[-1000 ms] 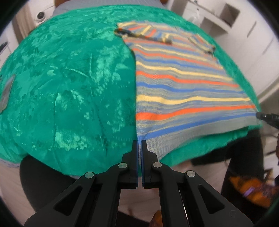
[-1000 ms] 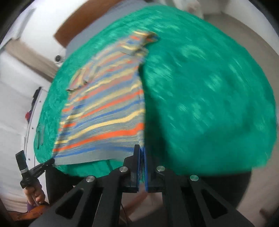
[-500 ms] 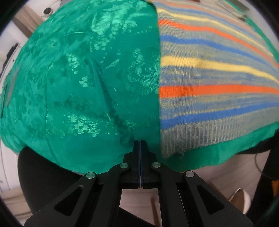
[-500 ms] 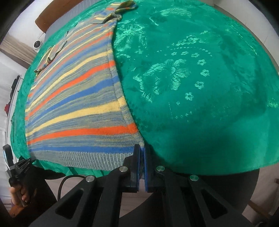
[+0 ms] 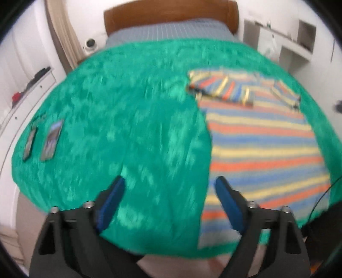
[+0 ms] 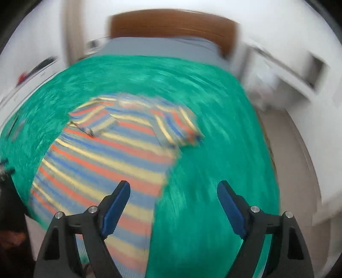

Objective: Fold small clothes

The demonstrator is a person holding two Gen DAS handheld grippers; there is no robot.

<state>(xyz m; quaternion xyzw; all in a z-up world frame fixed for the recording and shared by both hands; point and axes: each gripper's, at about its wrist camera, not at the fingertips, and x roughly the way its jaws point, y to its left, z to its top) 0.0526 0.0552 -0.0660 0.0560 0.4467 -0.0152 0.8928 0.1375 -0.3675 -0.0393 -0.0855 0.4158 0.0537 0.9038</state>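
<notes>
A striped knit shirt [image 5: 263, 145] in orange, yellow, blue and grey lies flat on the green bedspread [image 5: 128, 128], its sleeves folded in across the top. My left gripper [image 5: 170, 186] hovers above the shirt's lower left edge, jaws opening wide, nothing between them. In the right wrist view the same shirt [image 6: 111, 156] lies left of centre on the bedspread [image 6: 213, 171]. My right gripper [image 6: 173, 188] hangs above the shirt's lower right edge, jaws opening, nothing between them. Both views are blurred by motion.
Two dark phones [image 5: 51, 141] lie on the bedspread's left side. A wooden headboard [image 5: 171, 15] and grey sheet [image 5: 168, 34] are at the far end. White cabinets [image 5: 27, 85] stand left, white shelves [image 5: 288, 45] right.
Both grippers were shut at the shirt's lower corners. Both now stand wide apart and have lifted and pulled back, showing the whole bed. The shirt stays flat.
</notes>
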